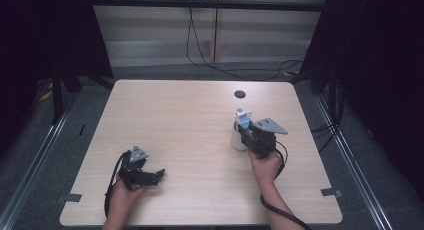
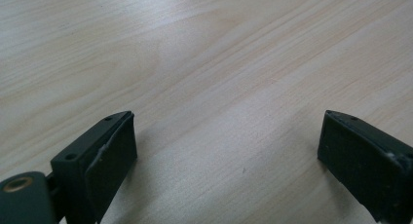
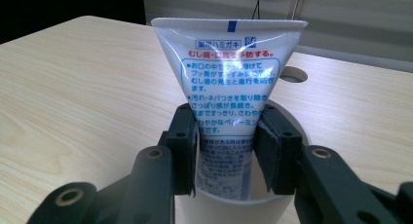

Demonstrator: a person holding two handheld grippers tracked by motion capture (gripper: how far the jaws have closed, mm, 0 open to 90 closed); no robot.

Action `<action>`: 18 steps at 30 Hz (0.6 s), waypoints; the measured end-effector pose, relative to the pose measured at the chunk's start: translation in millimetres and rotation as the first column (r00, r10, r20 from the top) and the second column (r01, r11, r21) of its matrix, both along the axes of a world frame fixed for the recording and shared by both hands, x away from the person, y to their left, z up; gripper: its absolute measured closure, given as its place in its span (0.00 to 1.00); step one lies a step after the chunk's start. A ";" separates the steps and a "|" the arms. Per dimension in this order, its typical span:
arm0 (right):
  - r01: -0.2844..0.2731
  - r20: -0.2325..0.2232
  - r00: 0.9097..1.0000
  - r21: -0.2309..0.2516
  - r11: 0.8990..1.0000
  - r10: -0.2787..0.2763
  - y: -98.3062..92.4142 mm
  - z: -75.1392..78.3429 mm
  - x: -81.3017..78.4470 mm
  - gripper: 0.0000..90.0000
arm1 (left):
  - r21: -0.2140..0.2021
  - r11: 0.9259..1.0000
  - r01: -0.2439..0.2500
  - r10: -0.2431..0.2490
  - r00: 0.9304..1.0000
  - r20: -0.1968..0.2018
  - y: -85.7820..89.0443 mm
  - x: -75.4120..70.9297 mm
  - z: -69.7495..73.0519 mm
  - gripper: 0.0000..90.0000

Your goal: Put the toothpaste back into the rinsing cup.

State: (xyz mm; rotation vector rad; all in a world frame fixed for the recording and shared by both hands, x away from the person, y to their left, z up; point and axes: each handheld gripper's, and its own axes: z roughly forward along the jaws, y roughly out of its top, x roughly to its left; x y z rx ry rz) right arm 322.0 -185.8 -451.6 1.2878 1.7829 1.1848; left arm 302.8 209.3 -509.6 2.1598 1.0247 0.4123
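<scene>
A white toothpaste tube (image 3: 229, 73) with blue and red print stands crimped end up inside a white cup (image 3: 234, 208). My right gripper (image 3: 226, 131) is shut on the tube's lower half, one pad against each side, just above the cup's rim. In the high view, the cup (image 1: 238, 141) and tube (image 1: 243, 118) stand right of the table's centre, with the right gripper (image 1: 244, 128) reaching them from the near side. My left gripper (image 2: 226, 146) is open over bare wood with nothing between its jaws. It lies low at the near left (image 1: 161, 174), pointing right.
The light wooden table (image 1: 190, 115) has a round cable hole (image 1: 240, 94) near its far edge, behind the cup. Cables run over the floor beyond the table. Dark curtains hang at both sides.
</scene>
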 end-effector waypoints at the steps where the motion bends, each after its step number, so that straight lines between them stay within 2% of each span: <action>1: -0.002 0.000 1.000 0.001 1.000 0.002 -0.3 -0.1 -0.2 0.69 | 0.002 1.000 -0.001 0.001 1.000 0.000 0.1 0.0 0.2 0.08; 10: -0.009 -0.013 1.000 -0.015 1.000 0.009 -2.4 1.0 -3.4 0.68 | 0.001 1.000 0.000 0.000 1.000 -0.001 0.0 -0.1 0.1 0.08; 14: -0.006 -0.020 1.000 0.004 1.000 0.006 -4.5 1.1 -4.8 0.68 | 0.002 1.000 0.000 0.000 1.000 0.000 0.1 0.0 0.2 0.08; 18: -0.009 -0.020 1.000 0.000 1.000 0.009 -4.8 1.4 -5.4 0.67 | 0.001 1.000 -0.001 0.001 1.000 -0.001 -0.1 -0.1 0.1 0.08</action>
